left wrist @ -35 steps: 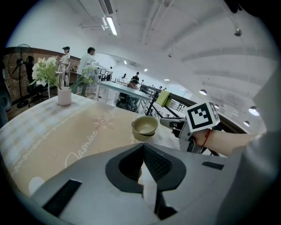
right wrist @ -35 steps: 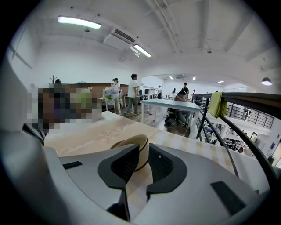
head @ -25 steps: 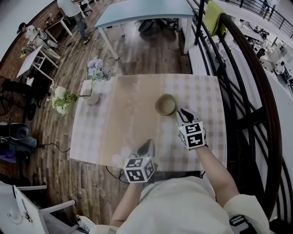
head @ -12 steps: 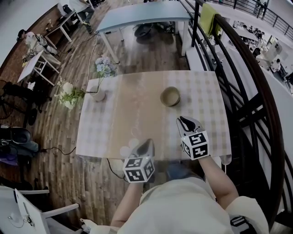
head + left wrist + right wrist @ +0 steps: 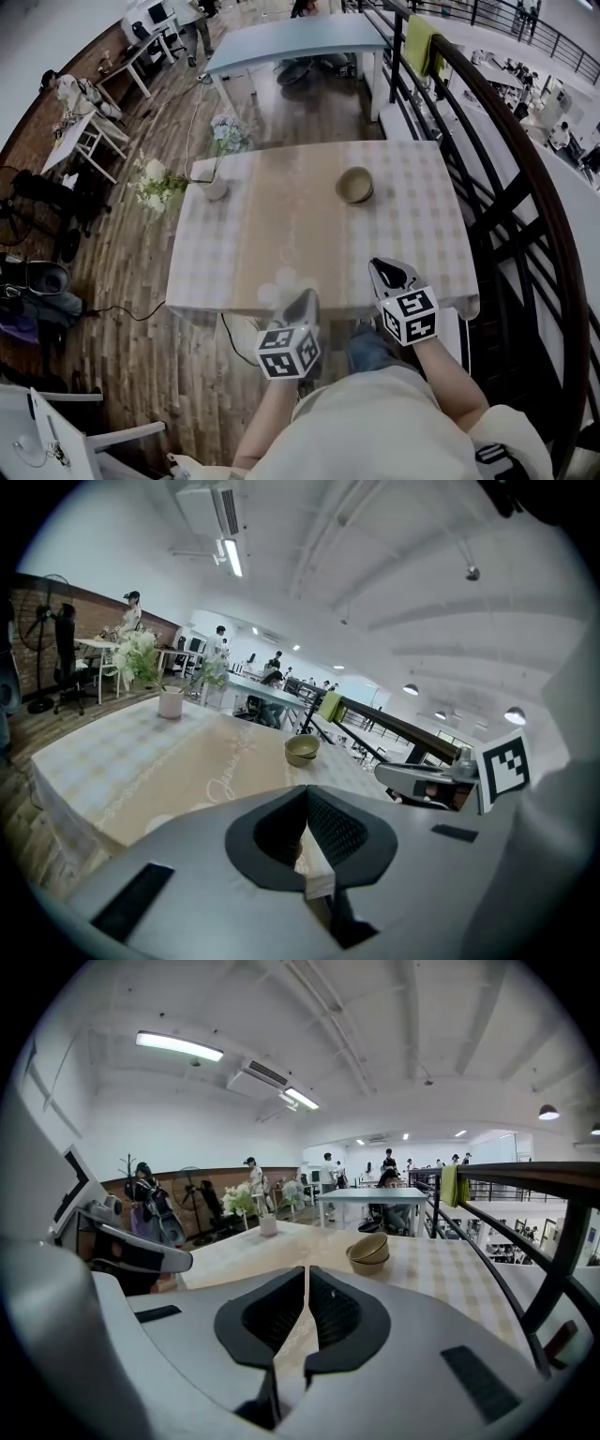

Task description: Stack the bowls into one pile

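The bowls (image 5: 354, 185) sit nested in one pile on the bench (image 5: 281, 234). Both claws, closed and empty, hang well short of that pile on its near side; the right claw (image 5: 390, 273) is closer than the left claw (image 5: 300, 300).

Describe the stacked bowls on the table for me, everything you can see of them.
The bowls are two, olive-tan with a smooth, glazed look. One is nested inside the other, both mouth up, and the upper one seems slightly tilted. Seen from above, the top bowl looks empty. They stand on the checked tablecloth in the table's far right part, just right of its plain beige band. Only the cloth touches them.
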Demonstrator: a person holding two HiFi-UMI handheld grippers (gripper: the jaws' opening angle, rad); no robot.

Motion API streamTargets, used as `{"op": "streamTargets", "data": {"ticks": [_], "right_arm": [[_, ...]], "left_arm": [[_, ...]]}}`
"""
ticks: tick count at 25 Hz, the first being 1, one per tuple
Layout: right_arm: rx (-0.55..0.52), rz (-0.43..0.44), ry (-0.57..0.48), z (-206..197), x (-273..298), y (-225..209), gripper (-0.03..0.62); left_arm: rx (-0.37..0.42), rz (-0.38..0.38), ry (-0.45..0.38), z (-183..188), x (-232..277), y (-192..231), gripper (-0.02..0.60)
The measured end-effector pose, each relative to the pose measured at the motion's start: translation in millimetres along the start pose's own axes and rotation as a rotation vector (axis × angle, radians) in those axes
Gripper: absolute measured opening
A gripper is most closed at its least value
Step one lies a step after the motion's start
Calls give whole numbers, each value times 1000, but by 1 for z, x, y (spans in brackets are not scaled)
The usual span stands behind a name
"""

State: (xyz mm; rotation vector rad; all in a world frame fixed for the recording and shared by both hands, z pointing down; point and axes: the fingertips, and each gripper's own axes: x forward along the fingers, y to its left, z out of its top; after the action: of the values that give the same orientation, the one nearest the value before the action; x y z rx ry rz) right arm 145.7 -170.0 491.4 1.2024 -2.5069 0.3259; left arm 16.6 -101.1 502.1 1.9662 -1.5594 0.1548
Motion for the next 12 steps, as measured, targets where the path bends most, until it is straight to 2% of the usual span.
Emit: {"op": "streamTargets", "data": {"ticks": [12], "right_arm": [[-46, 83, -50, -7, -59, 55, 5]], "left_arm": [[-13, 6, -33, -33, -55, -17, 5]]}}
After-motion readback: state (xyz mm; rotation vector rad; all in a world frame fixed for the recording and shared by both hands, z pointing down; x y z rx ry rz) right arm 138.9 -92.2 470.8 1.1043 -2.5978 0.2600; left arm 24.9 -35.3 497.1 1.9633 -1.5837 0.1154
